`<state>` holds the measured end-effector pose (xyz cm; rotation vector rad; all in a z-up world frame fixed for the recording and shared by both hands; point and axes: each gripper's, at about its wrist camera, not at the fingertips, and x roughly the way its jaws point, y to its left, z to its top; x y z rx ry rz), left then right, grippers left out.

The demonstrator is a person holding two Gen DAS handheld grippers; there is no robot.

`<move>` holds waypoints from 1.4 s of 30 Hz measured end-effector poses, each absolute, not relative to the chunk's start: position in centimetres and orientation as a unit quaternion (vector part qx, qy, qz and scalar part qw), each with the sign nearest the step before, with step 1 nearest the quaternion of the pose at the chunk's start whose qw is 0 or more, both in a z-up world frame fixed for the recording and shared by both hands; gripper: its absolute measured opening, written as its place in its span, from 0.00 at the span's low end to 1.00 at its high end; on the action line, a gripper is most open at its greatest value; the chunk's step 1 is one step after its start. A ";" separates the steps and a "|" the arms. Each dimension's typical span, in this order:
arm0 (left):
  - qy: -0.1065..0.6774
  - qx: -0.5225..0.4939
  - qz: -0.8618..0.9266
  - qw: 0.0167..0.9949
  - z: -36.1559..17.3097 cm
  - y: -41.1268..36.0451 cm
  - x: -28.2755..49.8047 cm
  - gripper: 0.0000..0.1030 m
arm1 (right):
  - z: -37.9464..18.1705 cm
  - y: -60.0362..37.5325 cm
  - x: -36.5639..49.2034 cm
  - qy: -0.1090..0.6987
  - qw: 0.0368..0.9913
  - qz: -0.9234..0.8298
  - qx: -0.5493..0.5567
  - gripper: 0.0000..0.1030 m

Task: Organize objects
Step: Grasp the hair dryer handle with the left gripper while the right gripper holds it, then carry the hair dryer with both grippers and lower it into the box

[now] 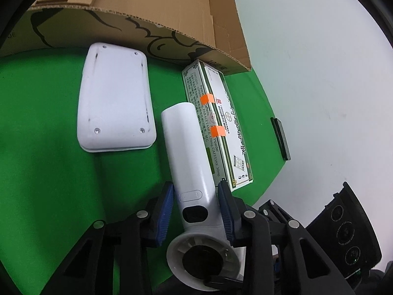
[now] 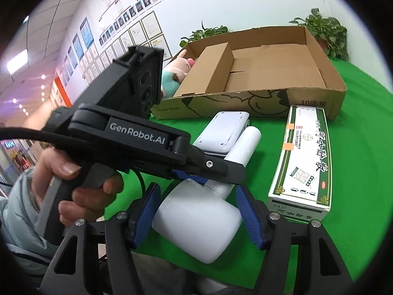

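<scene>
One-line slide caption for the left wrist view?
Left gripper pinches white handheld fan beside medicine box on green cloth.

Left claw (image 1: 195, 211) grips white handheld fan (image 1: 189, 162) on green cloth (image 1: 44, 147).

I see the white handheld fan (image 1: 189, 162) lying flat on green cloth, head toward me. Beside it lie the green-and-white medicine box (image 1: 218, 125) and a white screwed casing (image 1: 115, 98), before the open cardboard box (image 2: 267, 73).

"GenRobot.AI" — left tongs (image 2: 196, 172); "Powder" — medicine box (image 1: 216, 123).
</scene>
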<state>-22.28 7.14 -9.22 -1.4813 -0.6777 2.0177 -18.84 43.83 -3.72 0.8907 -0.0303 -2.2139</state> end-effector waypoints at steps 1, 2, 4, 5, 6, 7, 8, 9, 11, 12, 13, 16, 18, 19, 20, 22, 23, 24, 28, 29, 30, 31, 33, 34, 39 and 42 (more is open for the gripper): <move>-0.251 -0.548 0.752 0.266 -9.0 7.3 -22.2 0.32 | -3.7 43.7 -18.7 -0.004 0.366 -0.863 0.347 0.62; -0.251 -0.547 0.754 0.263 -8.8 7.3 -22.0 0.31 | -3.5 43.5 -18.6 0.005 0.364 -0.864 0.348 0.62; -0.250 -0.542 0.760 0.258 -8.3 7.0 -22.1 0.30 | -3.3 43.0 -18.2 0.023 0.363 -0.865 0.345 0.62; -0.249 -0.539 0.764 0.254 -8.0 6.8 -22.2 0.30 | -3.2 42.8 -18.0 0.030 0.365 -0.865 0.343 0.62; -0.248 -0.536 0.767 0.251 -7.9 7.0 -21.9 0.29 | -3.2 42.6 -17.9 0.037 0.365 -0.865 0.341 0.62; -0.246 -0.532 0.771 0.249 -7.5 7.0 -22.0 0.29 | -3.2 42.3 -17.8 0.044 0.363 -0.866 0.341 0.62; -0.246 -0.530 0.773 0.247 -7.2 6.8 -21.6 0.28 | -3.2 42.2 -17.8 0.050 0.358 -0.867 0.343 0.61; -0.245 -0.528 0.775 0.245 -6.9 6.7 -21.6 0.28 | -3.1 42.0 -17.9 0.054 0.354 -0.868 0.343 0.57; -0.241 -0.523 0.781 0.241 -6.4 6.5 -21.6 0.28 | -3.0 42.0 -18.1 0.053 0.353 -0.869 0.343 0.50; -0.241 -0.522 0.782 0.240 -6.2 6.8 -21.5 0.28 | -2.8 42.0 -18.1 0.054 0.354 -0.870 0.339 0.44; -0.240 -0.518 0.786 0.237 -5.9 6.8 -21.0 0.28 | -2.7 41.9 -18.2 0.058 0.351 -0.872 0.337 0.43; -0.237 -0.507 0.796 0.231 -5.7 7.9 -18.5 0.28 | -2.3 41.8 -18.6 0.062 0.350 -0.875 0.329 0.38; -0.238 -0.501 0.801 0.226 -5.1 8.1 -18.4 0.28 | -2.1 41.7 -19.0 0.056 0.351 -0.876 0.327 0.36; -0.237 -0.497 0.805 0.223 -4.7 7.9 -18.3 0.28 | -1.9 41.6 -19.1 0.057 0.352 -0.877 0.324 0.35; -0.235 -0.492 0.809 0.220 -4.2 7.7 -18.2 0.27 | -1.8 41.5 -19.2 0.060 0.351 -0.878 0.319 0.34; -0.230 -0.482 0.817 0.217 -3.2 7.5 -18.0 0.28 | -1.3 41.2 -19.4 0.064 0.349 -0.883 0.308 0.33; -0.228 -0.475 0.822 0.216 -2.7 7.3 -18.0 0.27 | -1.0 41.1 -19.5 0.066 0.349 -0.885 0.302 0.33; -0.227 -0.471 0.825 0.215 -2.3 7.2 -18.1 0.27 | -0.8 40.9 -19.5 0.067 0.349 -0.886 0.297 0.33; -0.222 -0.449 0.839 0.211 -0.1 6.6 -18.0 0.27 | 0.5 40.4 -20.0 0.072 0.349 -0.893 0.276 0.33; -0.219 -0.445 0.842 0.211 0.4 6.5 -18.1 0.27 | 0.8 40.3 -20.2 0.072 0.350 -0.895 0.269 0.33; -0.215 -0.440 0.846 0.210 0.9 6.4 -18.1 0.27 | 1.2 40.2 -20.4 0.074 0.350 -0.896 0.263 0.33; -0.211 -0.434 0.851 0.208 1.6 6.3 -18.2 0.27 | 1.4 40.1 -20.6 0.075 0.350 -0.897 0.259 0.33; -0.203 -0.425 0.858 0.205 2.7 6.2 -18.7 0.27 | 2.0 39.8 -21.0 0.076 0.351 -0.900 0.247 0.33; -0.201 -0.421 0.861 0.204 3.0 6.7 -19.1 0.27 | 2.3 39.6 -21.4 0.077 0.353 -0.901 0.239 0.33; -0.195 -0.401 0.873 0.200 5.4 5.7 -20.7 0.27 | 3.7 38.8 -23.2 0.071 0.357 -0.906 0.215 0.32; -0.191 -0.395 0.878 0.194 6.8 5.4 -22.5 0.27 | 4.5 38.4 -24.7 0.064 0.364 -0.906 0.207 0.32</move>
